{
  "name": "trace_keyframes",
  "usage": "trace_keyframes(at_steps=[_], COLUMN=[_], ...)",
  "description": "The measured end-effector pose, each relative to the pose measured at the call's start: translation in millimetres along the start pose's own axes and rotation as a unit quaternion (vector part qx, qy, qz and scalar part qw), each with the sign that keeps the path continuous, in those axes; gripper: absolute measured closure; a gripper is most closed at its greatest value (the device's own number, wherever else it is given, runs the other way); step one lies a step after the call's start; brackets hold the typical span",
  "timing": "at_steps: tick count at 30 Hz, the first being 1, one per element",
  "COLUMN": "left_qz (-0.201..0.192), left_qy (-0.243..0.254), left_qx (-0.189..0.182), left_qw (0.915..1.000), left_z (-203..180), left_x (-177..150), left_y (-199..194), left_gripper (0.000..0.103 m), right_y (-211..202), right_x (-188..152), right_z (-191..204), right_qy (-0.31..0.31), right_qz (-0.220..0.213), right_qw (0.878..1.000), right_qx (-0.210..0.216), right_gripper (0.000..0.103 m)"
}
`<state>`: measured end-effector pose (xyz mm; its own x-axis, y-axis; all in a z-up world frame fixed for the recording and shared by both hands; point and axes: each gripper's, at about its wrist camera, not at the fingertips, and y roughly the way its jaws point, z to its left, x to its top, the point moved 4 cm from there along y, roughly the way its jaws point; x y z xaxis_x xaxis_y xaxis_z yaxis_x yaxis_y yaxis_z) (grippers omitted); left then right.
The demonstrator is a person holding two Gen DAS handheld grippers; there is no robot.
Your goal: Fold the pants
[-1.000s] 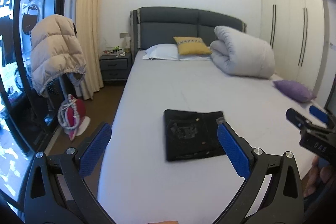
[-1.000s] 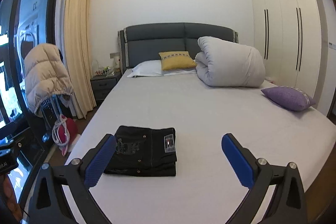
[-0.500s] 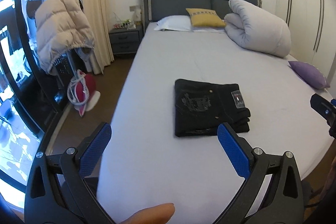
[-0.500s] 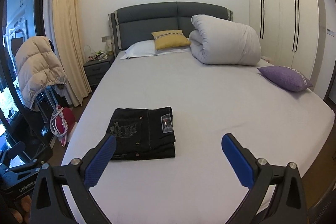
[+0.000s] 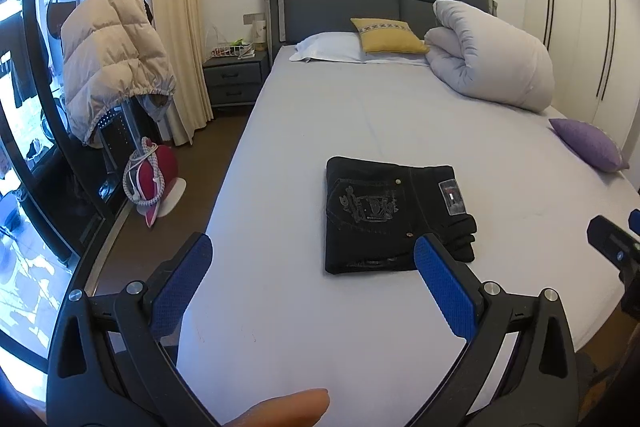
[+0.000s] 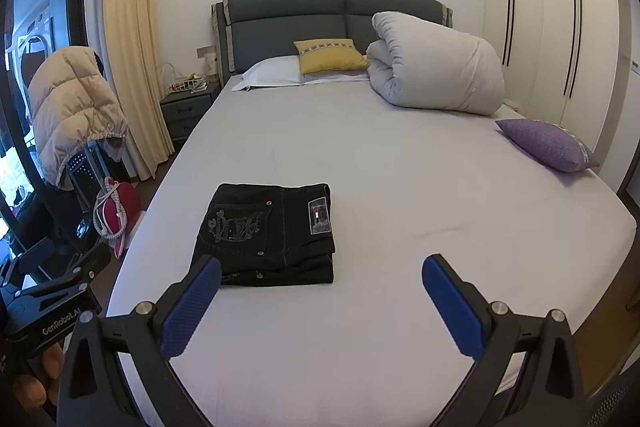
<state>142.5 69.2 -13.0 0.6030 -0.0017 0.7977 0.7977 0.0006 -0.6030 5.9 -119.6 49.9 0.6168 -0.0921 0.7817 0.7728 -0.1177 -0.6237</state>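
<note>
Black pants lie folded into a compact rectangle on the grey bed sheet, back pocket embroidery and a label facing up. The right wrist view shows the same pants left of centre. My left gripper is open, held above the near end of the bed, short of the pants and touching nothing. My right gripper is open too, empty, with the pants beyond its left finger. The other gripper shows at the left edge, held by a hand.
A rolled white duvet, a yellow cushion and a white pillow sit by the dark headboard. A purple cushion lies at the bed's right edge. Left of the bed stand a nightstand, a beige jacket and a red bag.
Both grippers have pulled back and risen from the bed, so the folded pants now sit farther off and more of the mattress shows. The pants have not moved.
</note>
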Motion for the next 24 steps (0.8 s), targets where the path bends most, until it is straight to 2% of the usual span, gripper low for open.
trace_keyframes(at_steps=[24], left_qz=[0.004], left_qy=[-0.003], left_qx=[0.001], left_qw=[1.0], left_z=[-7.5], left_x=[-6.0], left_y=[2.5], left_gripper=[0.0], right_y=[7.1], right_x=[-6.4], right_z=[3.8], right_qy=[0.001], right_qz=[0.012], right_qw=[1.0], right_qx=[0.008], right_gripper=[0.0])
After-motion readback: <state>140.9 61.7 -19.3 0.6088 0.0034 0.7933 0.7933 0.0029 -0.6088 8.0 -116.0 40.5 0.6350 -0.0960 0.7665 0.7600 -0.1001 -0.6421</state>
